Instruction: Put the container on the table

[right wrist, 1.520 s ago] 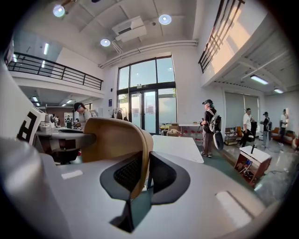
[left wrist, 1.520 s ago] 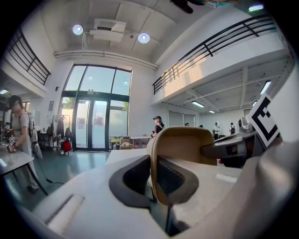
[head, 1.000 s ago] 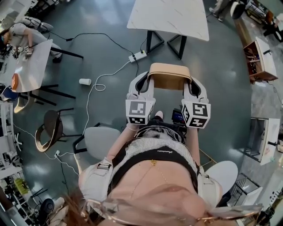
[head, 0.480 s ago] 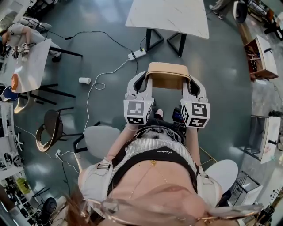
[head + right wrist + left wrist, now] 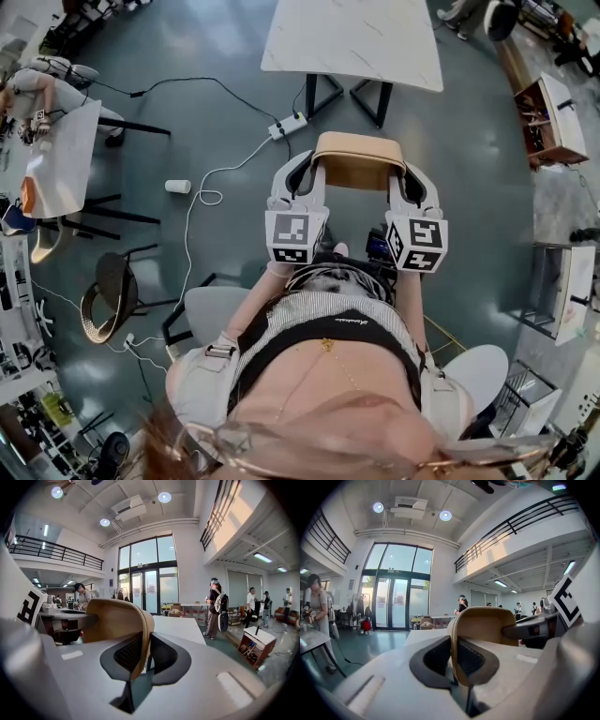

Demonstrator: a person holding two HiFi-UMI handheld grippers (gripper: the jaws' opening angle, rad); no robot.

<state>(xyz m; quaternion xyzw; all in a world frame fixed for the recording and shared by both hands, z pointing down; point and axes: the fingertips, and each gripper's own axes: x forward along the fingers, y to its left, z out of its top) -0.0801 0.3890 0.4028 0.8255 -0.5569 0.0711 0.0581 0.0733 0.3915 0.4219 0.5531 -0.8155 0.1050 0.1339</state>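
Head view: tan container [image 5: 360,161] is in the air in front of the person, carried between both grippers. It sits over the floor [image 5: 225,187], short of the white surface [image 5: 356,37] and not touching it. Left gripper [image 5: 307,178] is on its left wall, right gripper [image 5: 405,183] on its right wall.

Left gripper view: jaws nearly together, clamped on the thin wall, with one dark pad on the inner face and one on the outer.

Right gripper view: same grip on the opposite wall, jaws pinched tight with a pad on each face.
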